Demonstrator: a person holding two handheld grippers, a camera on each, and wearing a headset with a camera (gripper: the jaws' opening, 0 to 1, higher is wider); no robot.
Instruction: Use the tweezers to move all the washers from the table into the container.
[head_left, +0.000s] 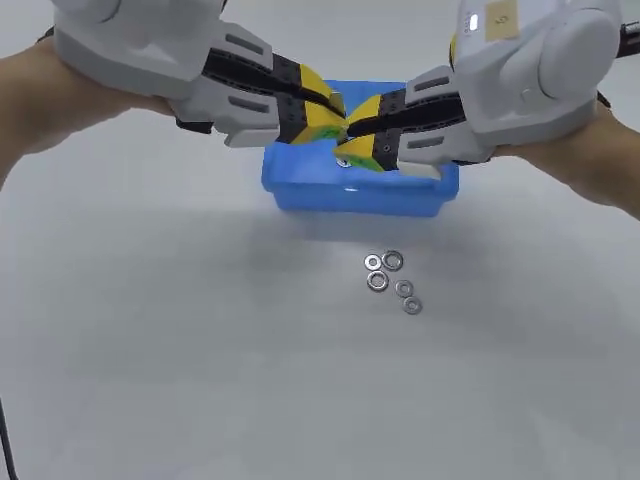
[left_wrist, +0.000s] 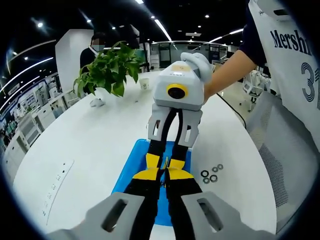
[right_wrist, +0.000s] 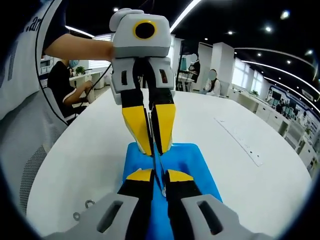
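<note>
Washers (head_left: 377, 282), five on the bench (head_left: 150, 350) beside the blue container (head_left: 350, 195), above it left hand-held gripper (left_wrist: 164, 167) and right hand-held gripper (right_wrist: 160, 175) both clamped on tweezers (right_wrist: 156, 150), container's contents hidden from us

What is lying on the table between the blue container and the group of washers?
Nothing: in the head view, the table between the blue container and the washers is bare.
</note>
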